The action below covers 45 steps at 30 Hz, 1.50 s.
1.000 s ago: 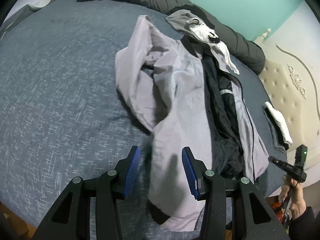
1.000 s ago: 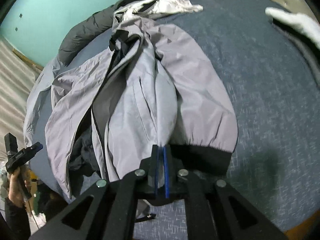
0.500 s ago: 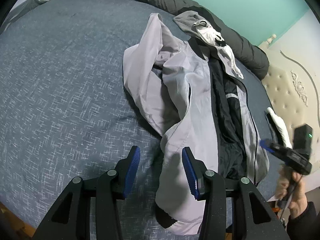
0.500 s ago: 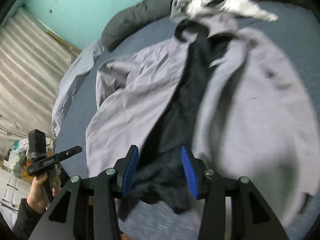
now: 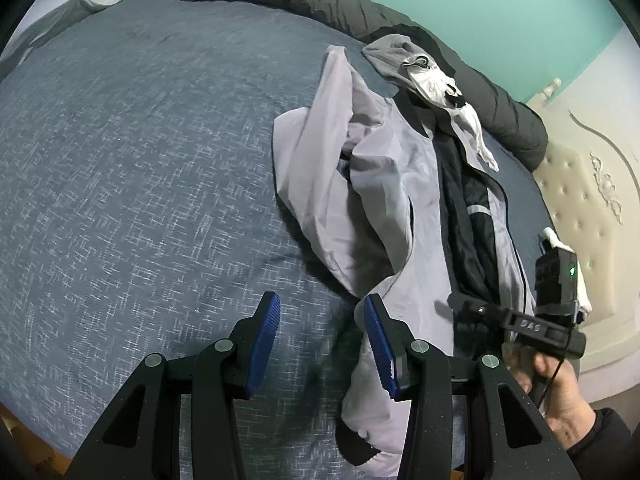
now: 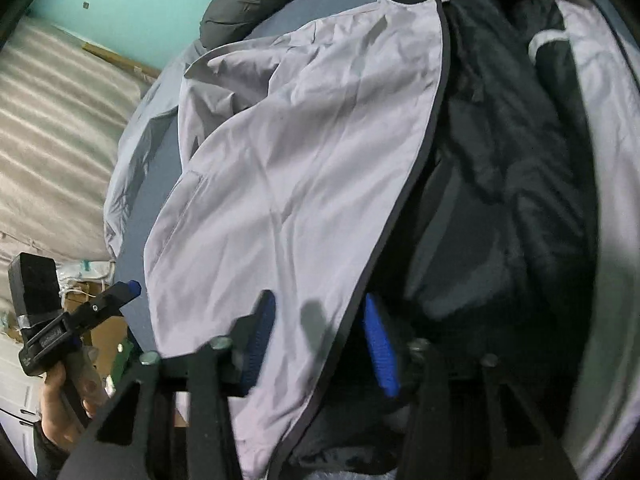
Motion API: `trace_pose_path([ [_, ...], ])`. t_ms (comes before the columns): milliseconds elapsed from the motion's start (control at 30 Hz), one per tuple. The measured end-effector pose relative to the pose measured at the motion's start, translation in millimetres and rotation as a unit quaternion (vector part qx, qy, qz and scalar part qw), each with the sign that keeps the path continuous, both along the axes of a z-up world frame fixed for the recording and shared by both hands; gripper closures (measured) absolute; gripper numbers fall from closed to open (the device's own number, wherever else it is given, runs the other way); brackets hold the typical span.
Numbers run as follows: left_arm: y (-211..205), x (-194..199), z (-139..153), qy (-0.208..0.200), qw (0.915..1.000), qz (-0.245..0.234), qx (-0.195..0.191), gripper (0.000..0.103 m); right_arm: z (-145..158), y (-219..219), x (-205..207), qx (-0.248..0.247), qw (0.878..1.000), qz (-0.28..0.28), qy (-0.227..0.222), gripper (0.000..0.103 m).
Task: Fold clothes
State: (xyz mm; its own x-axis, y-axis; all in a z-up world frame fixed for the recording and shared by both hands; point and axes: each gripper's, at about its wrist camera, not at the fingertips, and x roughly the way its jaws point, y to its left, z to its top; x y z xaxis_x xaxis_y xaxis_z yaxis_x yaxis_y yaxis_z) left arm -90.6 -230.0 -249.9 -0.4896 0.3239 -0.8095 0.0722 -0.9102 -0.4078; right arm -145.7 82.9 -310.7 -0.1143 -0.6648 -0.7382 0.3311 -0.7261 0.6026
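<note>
my pale grey hooded jacket with its black fleece lining (image 5: 404, 184) sprawls unzipped and rumpled on the blue-grey bedspread (image 5: 140, 160), no neat fold showing, my left gripper (image 5: 322, 336) agape over it, my right gripper (image 6: 316, 344) gaping around its front edge.

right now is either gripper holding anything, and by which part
Nothing is held. The left gripper is open above the blue bedspread; the right gripper is open, straddling the light grey jacket's front edge.
</note>
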Motion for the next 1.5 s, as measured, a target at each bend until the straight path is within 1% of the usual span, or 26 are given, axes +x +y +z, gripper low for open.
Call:
trace_pose_path([
  [67, -0.2, 0.3, 0.0, 0.001, 1.0, 0.0, 0.0, 0.055, 3.2, 3.4, 0.0, -0.003, 1.0, 0.0, 0.008, 0.098],
  [100, -0.4, 0.2, -0.2, 0.001, 1.0, -0.001, 0.0, 0.055, 6.8, 5.7, -0.5, -0.007, 1.0, 0.002, 0.014, 0.1],
  [233, 0.5, -1.1, -4.5, -0.005, 1.0, -0.005, -0.003, 0.055, 35.8, 27.3, -11.3, -0.008, 0.998, -0.006, 0.056, 0.1],
  [300, 4.2, -1.7, -5.1, -0.006, 0.9999, -0.009, 0.0, 0.055, 56.4, 47.8, -23.7, 0.003, 0.996, -0.021, 0.082, 0.1],
  [400, 14.8, -4.2, -8.7, -0.009, 0.9997, -0.021, 0.005, 0.055, 80.9, 75.4, -44.8, 0.024, 0.992, -0.054, 0.11, 0.1],
  [600, 41.0, -10.6, -18.6, -0.017, 0.9985, -0.051, 0.014, 0.055, 100.4, 114.0, -79.1, 0.077, 0.984, -0.087, 0.133, 0.1],
  [633, 45.4, -11.7, -20.2, -0.019, 0.9981, -0.056, 0.016, 0.054, 99.1, 117.3, -82.1, 0.084, 0.984, -0.089, 0.132, 0.1],
  [667, 49.8, -12.8, -21.9, -0.02, 0.9978, -0.061, 0.017, 0.05, 96.6, 119.7, -84.4, 0.091, 0.983, -0.091, 0.13, 0.1],
  [733, 62.1, -14.7, -25.9, -0.023, 0.9965, -0.076, 0.027, 0.046, 89.3, 121.0, -88.2, 0.094, 0.983, -0.091, 0.125, 0.1],
  [900, 89.0, -17.1, -28.7, -0.018, 0.9917, -0.113, 0.059, 0.045, 66.9, 118.6, -84.7, 0.099, 0.985, -0.087, 0.109, 0.1],
  [967, 97.2, -16.0, -25.4, -0.012, 0.9902, -0.122, 0.067, 0.04, 62.2, 121.1, -83.2, 0.091, 0.987, -0.087, 0.104, 0.1],
  [1033, 106.8, -17.0, -24.0, -0.011, 0.9888, -0.13, 0.073, 0.037, 58.2, 123.7, -81.2, 0.089, 0.987, -0.087, 0.101, 0.098],
  [1167, 125.0, -23.5, -32.2, -0.018, 0.9864, -0.145, 0.076, 0.037, 54.6, 127.0, -76.1, 0.087, 0.988, -0.084, 0.093, 0.096],
  [1200, 127.9, -26.5, -38.9, -0.029, 0.9863, -0.144, 0.075, 0.037, 55.4, 128.3, -74.4, 0.086, 0.988, -0.084, 0.094, 0.095],
  [1233, 128.9, -28.1, -44.5, -0.035, 0.986, -0.143, 0.079, 0.038, 57.3, 130.1, -72.5, 0.087, 0.988, -0.084, 0.096, 0.093],
  [1267, 130.6, -28.9, -48.4, -0.037, 0.9854, -0.144, 0.084, 0.039, 59.4, 132.1, -70.6, 0.088, 0.988, -0.085, 0.098, 0.087],
  [1300, 133.7, -29.4, -52.2, -0.041, 0.9844, -0.148, 0.086, 0.041, 61.7, 134.5, -68.6, 0.087, 0.987, -0.086, 0.101, 0.083],
  [1333, 136.8, -29.7, -54.1, -0.041, 0.9836, -0.153, 0.086, 0.056, 64.9, 137.9, -66.1, 0.088, 0.987, -0.085, 0.105, 0.082],
  [1367, 139.9, -30.0, -56.0, -0.042, 0.9828, -0.159, 0.085, 0.076, 68.2, 141.5, -63.6, 0.089, 0.986, -0.083, 0.11, 0.082],
  [1400, 141.9, -29.2, -55.8, -0.041, 0.9828, -0.16, 0.082, 0.081, 71.6, 145.2, -61.0, 0.091, 0.986, -0.082, 0.115, 0.081],
  [1433, 143.9, -28.4, -55.6, -0.04, 0.9829, -0.162, 0.078, 0.09, 74.8, 149.4, -58.6, 0.092, 0.985, -0.081, 0.119, 0.081],
  [1467, 144.9, -27.1, -52.0, -0.036, 0.9826, -0.165, 0.076, 0.097, 78.2, 154.8, -55.7, 0.095, 0.985, -0.08, 0.123, 0.081],
  [1500, 145.9, -25.7, -48.4, -0.032, 0.9824, -0.169, 0.073, 0.098, 81.7, 160.4, -52.6, 0.098, 0.984, -0.08, 0.126, 0.081],
])
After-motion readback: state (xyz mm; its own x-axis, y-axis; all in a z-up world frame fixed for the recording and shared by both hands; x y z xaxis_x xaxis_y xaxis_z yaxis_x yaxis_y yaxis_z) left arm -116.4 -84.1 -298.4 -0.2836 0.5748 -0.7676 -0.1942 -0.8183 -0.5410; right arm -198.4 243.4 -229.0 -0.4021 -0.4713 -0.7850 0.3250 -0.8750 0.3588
